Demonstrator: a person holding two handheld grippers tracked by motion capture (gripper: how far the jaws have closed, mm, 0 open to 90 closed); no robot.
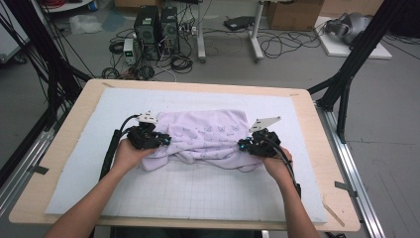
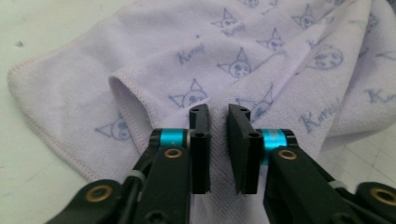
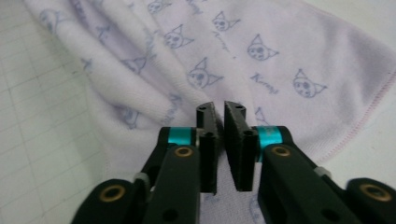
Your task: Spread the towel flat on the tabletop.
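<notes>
You are holding a hand-held gripper in each hand over a soft purple towel (image 1: 208, 136) with little cat faces on it. The towel is lying bunched up in the middle of the desk (image 1: 317, 163), on a white mat with a grid (image 1: 198, 191), a bit closer to the far edge.

Your left hand-held gripper (image 2: 218, 122) is sitting at the left side of the towel. Its two black jaws are almost together, with a thin fold of towel pinched between them.

Your right hand-held gripper (image 3: 220, 115) is sitting at the right side of the towel. Its jaws are almost together too, and they are pinching a fold of the towel.

Both of your hands are resting near the towel's front edge.
</notes>
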